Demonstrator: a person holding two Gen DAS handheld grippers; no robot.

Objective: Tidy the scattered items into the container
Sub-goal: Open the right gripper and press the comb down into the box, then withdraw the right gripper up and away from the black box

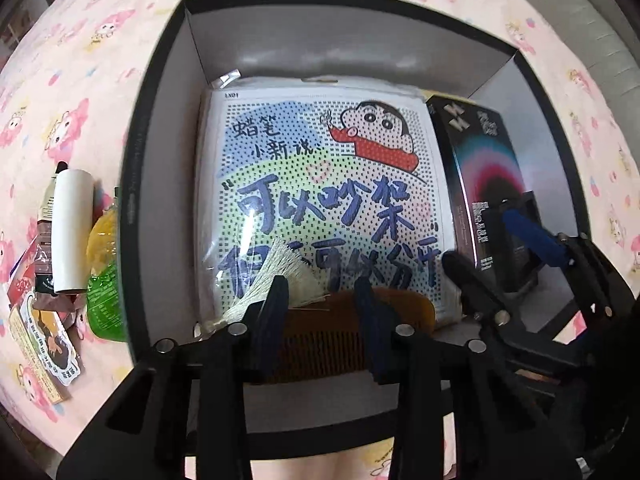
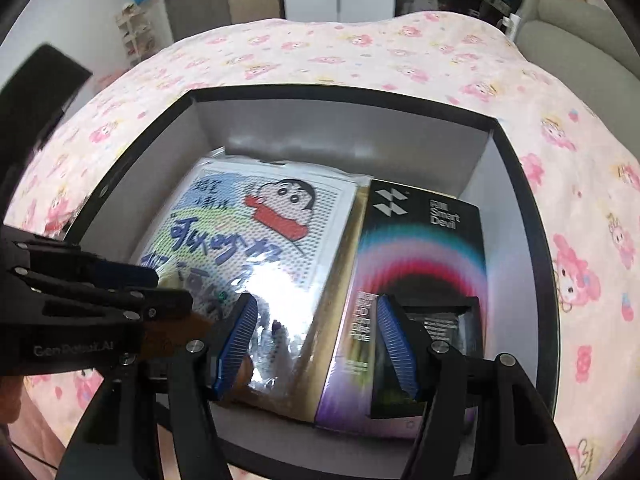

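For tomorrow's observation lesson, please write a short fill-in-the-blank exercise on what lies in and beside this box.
1. The left tongs grip a brown comb with a pale ____ tied to it.
2. The cartoon bead-art kit lies inside the black ____.
3. The black Smart Devil carton lies to the ____ of the kit.
4. The white roll lies ____ the box, on the pink sheet.

Missing words: tassel; box; right; outside

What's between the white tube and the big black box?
A yellow-green bottle lies between the white tube and the black box, right against the box's outer wall. The left wrist view shows it.
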